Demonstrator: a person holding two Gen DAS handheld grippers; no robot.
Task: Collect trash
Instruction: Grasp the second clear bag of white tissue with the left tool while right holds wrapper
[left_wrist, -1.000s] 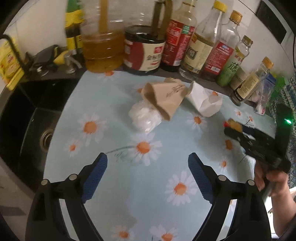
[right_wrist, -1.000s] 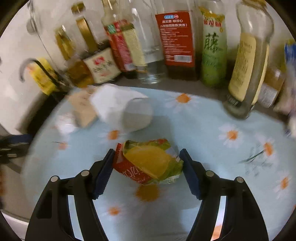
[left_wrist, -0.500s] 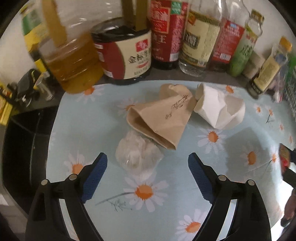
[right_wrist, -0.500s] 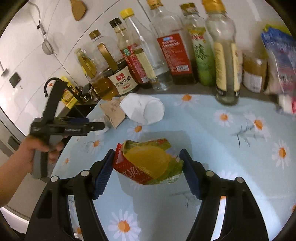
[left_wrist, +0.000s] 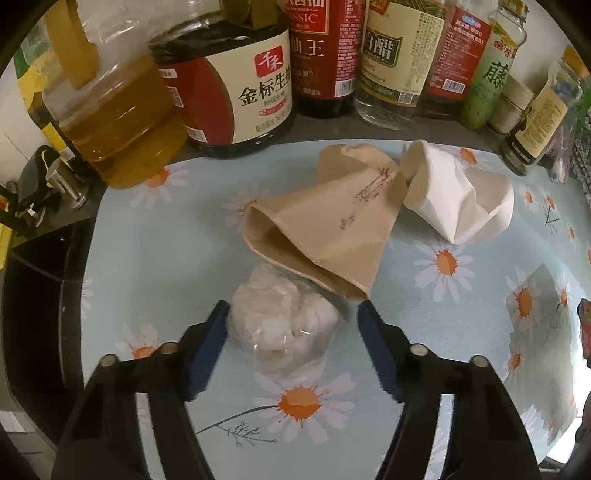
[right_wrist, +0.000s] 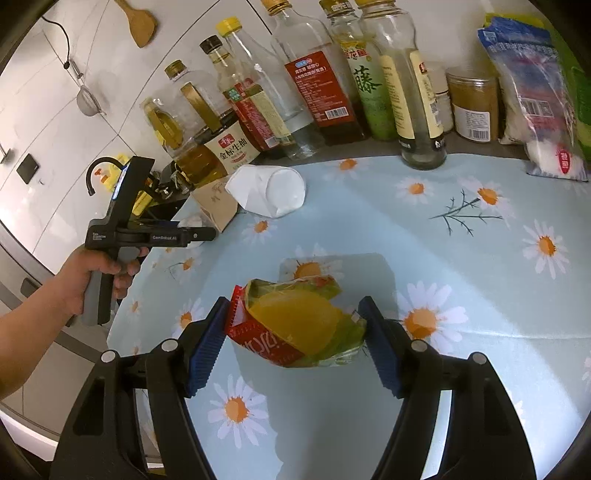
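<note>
A crumpled clear plastic wad (left_wrist: 280, 321) lies on the daisy-print cloth between the fingers of my left gripper (left_wrist: 291, 314). The jaws are open around it, the left pad touching it, the right pad apart. Behind it lie a flattened brown paper bag (left_wrist: 332, 225) and a crushed white paper cup (left_wrist: 458, 195). My right gripper (right_wrist: 295, 317) is shut on a yellow, green and red snack wrapper (right_wrist: 295, 325) and holds it above the cloth. The left gripper also shows in the right wrist view (right_wrist: 199, 234), beside the brown bag (right_wrist: 218, 203) and white cup (right_wrist: 273, 190).
Oil, soy sauce and vinegar bottles (left_wrist: 240, 74) stand in a row along the back wall. A black sink (left_wrist: 33, 295) lies left of the cloth (left_wrist: 155, 258). A jar (right_wrist: 474, 105) and a bag of white grains (right_wrist: 535, 92) stand at the back right.
My left gripper has moved forward to the plastic wad and its jaws have narrowed around it. My right gripper has lifted and pulled back with the wrapper in it.
</note>
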